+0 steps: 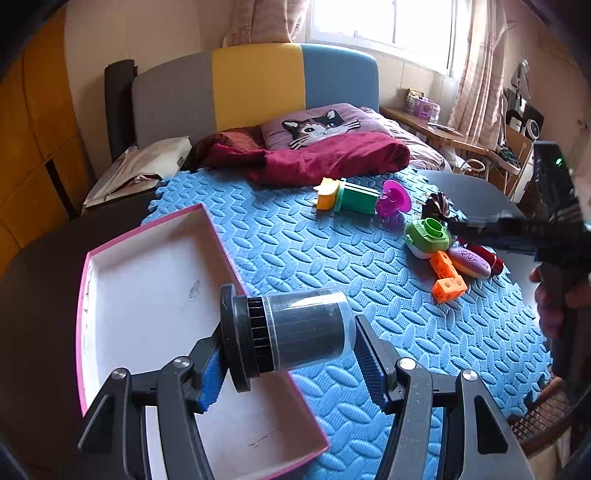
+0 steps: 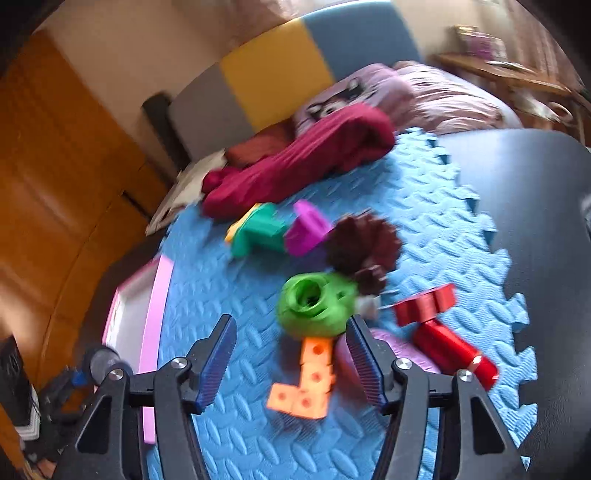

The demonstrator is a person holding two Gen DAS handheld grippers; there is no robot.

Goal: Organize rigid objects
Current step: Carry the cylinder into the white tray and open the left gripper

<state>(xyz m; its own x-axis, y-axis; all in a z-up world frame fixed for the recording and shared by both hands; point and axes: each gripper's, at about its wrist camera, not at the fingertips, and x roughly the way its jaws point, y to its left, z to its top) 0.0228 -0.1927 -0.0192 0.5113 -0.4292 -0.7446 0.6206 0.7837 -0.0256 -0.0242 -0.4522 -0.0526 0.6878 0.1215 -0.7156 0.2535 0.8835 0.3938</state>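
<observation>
Daylight pours through the window [image 1: 384,22] at the back, blown out to white glare, and lights the blue foam mat [image 1: 332,258] evenly with soft shadows. The left wrist view is sharp; the right wrist view is smeared by motion blur. Both bend strongly outward, with dark vignetted corners.

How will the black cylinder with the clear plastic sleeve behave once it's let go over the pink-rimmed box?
The black cylinder with the clear sleeve looks rigid and lies sideways, so it may roll. Its wider flanged end could curve that roll, and the pink-rimmed box should contain it.
</observation>
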